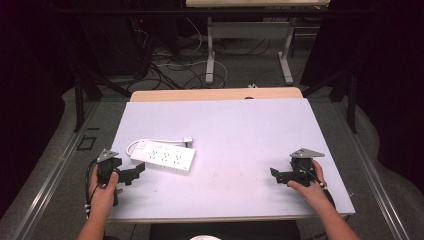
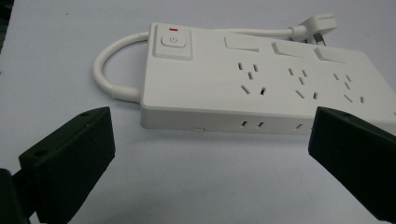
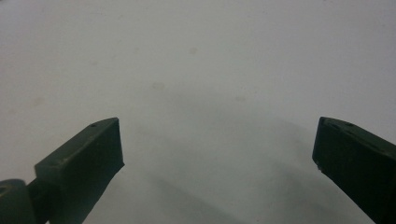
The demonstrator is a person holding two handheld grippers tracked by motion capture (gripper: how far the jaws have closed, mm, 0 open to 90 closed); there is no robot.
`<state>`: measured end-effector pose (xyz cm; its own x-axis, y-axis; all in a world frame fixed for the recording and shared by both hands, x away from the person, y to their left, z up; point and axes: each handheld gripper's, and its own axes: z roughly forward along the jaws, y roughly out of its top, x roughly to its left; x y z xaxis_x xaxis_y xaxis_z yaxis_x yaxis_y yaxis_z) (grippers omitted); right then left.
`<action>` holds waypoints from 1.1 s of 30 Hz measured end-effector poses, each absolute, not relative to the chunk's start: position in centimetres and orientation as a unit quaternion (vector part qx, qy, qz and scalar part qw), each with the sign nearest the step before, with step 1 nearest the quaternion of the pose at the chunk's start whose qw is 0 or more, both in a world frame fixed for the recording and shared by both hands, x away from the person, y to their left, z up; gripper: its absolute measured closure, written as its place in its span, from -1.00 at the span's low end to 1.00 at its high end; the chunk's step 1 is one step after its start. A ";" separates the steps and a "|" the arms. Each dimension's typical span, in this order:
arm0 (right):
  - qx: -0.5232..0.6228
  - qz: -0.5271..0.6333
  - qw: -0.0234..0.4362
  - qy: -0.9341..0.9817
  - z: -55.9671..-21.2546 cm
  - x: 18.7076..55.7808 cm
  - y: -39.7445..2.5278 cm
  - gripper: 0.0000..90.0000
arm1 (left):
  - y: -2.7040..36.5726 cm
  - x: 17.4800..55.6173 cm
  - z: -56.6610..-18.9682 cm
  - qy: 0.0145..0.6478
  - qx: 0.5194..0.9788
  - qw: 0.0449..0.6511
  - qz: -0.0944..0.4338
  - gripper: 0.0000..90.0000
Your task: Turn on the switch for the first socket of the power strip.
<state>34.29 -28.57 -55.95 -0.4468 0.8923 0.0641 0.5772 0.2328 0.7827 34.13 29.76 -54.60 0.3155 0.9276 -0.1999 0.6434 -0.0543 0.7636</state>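
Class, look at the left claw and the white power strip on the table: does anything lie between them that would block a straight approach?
Nothing visible does. The left claw is open and faces the power strip across bare table; its cable loops off to one end.

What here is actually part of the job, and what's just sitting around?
Part of the job:
- white power strip, with its cord and plug
- left gripper, open, facing the strip
- right gripper, open over bare table

Just around:
- cables on the floor
- far desk legs
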 end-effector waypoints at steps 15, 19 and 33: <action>0.485 0.387 0.205 0.757 -55.9 34.3 -28.5 -0.98 | 29.3 34.6 -55.5 0.555 0.714 0.388 0.179 -0.99; 0.489 0.387 0.201 0.755 -55.9 34.3 -28.5 -0.98 | 29.2 34.5 -55.4 0.554 0.718 0.382 0.177 -0.99; 0.487 0.387 0.203 0.757 -56.0 34.4 -28.6 -0.98 | 29.3 34.5 -55.4 0.555 0.715 0.385 0.180 -0.99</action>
